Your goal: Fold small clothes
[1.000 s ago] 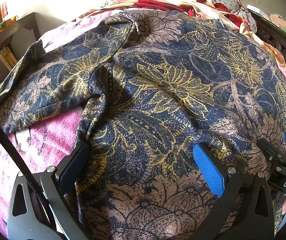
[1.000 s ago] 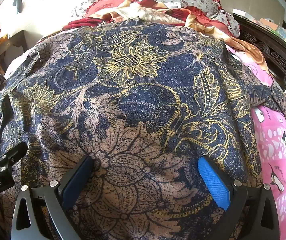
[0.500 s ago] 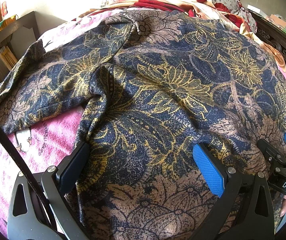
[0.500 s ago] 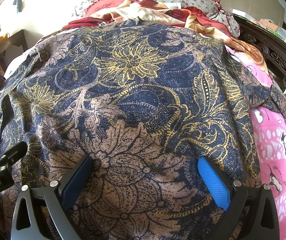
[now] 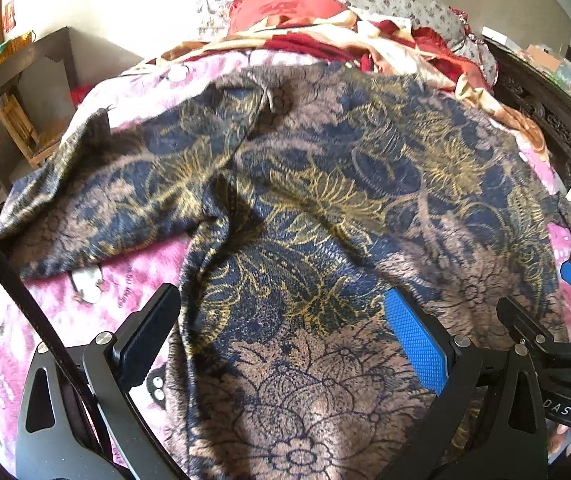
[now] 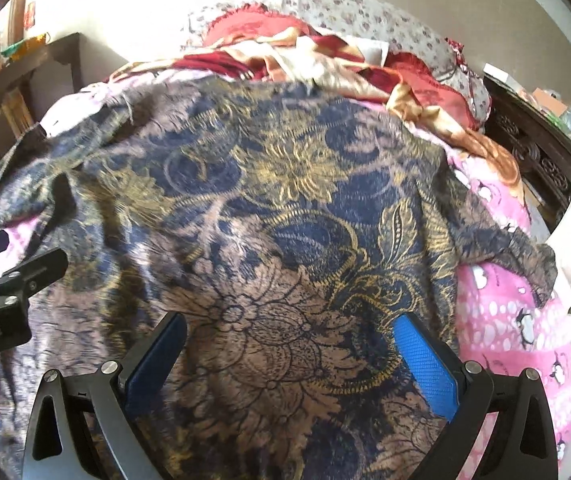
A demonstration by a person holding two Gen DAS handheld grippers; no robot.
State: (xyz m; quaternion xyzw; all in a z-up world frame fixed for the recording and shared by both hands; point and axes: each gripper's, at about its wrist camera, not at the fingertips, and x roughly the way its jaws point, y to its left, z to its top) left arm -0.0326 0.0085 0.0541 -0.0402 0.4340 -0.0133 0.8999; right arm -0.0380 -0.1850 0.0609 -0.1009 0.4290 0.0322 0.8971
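The jaws of the left gripper (image 5: 281,344) stand wide apart, and the near hem of the batik-print garment (image 5: 325,208) lies between them; the jaws of the right gripper (image 6: 289,356) are also wide, with the same hem between them. Neither pair has closed on the cloth. I cannot tell if the pads touch it or stay just above.

The garment is spread on the bed (image 5: 137,276), over a pink cartoon bedsheet (image 6: 505,320), and reaches from the near edge of the bed toward the pile of red and cream fabrics (image 5: 325,28) at the far end. Its long axis runs straight away from both grippers, so the coming fold probably carries the near hem forward. Both grippers are equally near, side by side.

The left wrist view shows one sleeve (image 5: 85,208) lying out toward the left edge of the bed. The right wrist view shows the other sleeve (image 6: 517,248) near the right edge, and it is more blurred.
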